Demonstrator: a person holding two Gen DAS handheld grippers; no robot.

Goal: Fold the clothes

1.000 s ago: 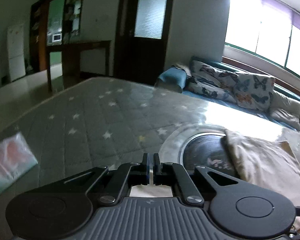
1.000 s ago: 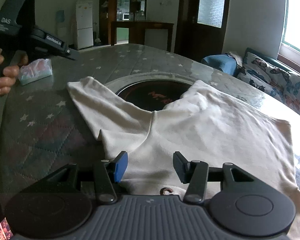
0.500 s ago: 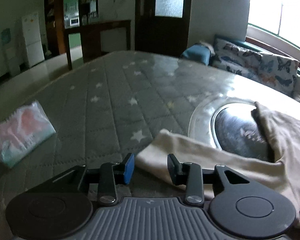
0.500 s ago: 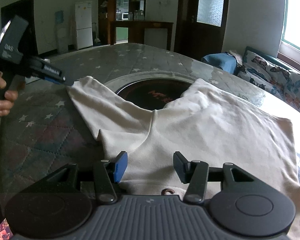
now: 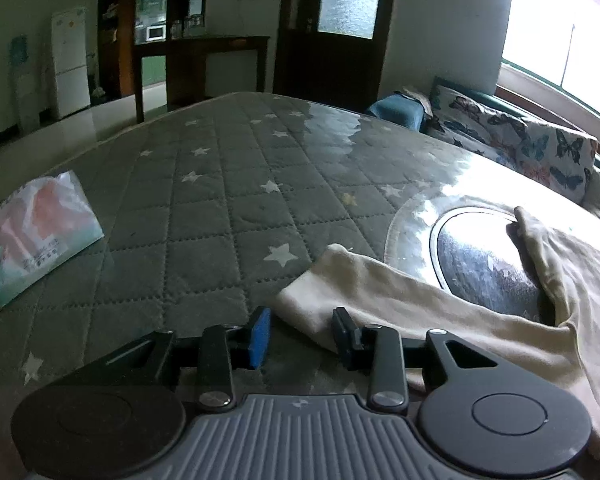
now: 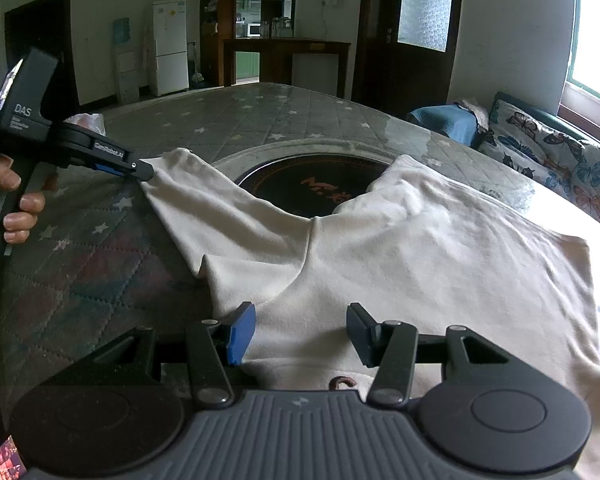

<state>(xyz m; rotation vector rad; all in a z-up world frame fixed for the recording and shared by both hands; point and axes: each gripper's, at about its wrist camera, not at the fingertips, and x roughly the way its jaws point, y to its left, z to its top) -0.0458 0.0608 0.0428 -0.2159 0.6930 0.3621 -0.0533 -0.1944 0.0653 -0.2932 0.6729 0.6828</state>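
A cream garment (image 6: 400, 248) lies spread on the table (image 5: 220, 208), which carries a grey quilted, star-printed cover under a glossy sheet, with a dark round inset (image 6: 316, 188) partly under the cloth. In the left wrist view the left hand-held gripper (image 5: 302, 330) has its jaws apart, the sleeve end (image 5: 320, 304) lying between them; whether a pad touches the fabric is hard to judge. In the right wrist view that gripper appears at 10 o'clock, its tip at the sleeve end. The right hand-held gripper (image 6: 300, 332) sits low over the garment near its collar, jaws apart, gripping nothing. A plastic-wrapped pack (image 5: 28, 240) rests on the table at 9 o'clock in the left view, well apart from the garment. A butterfly-print cushion (image 5: 516, 140) lies at 2 o'clock.
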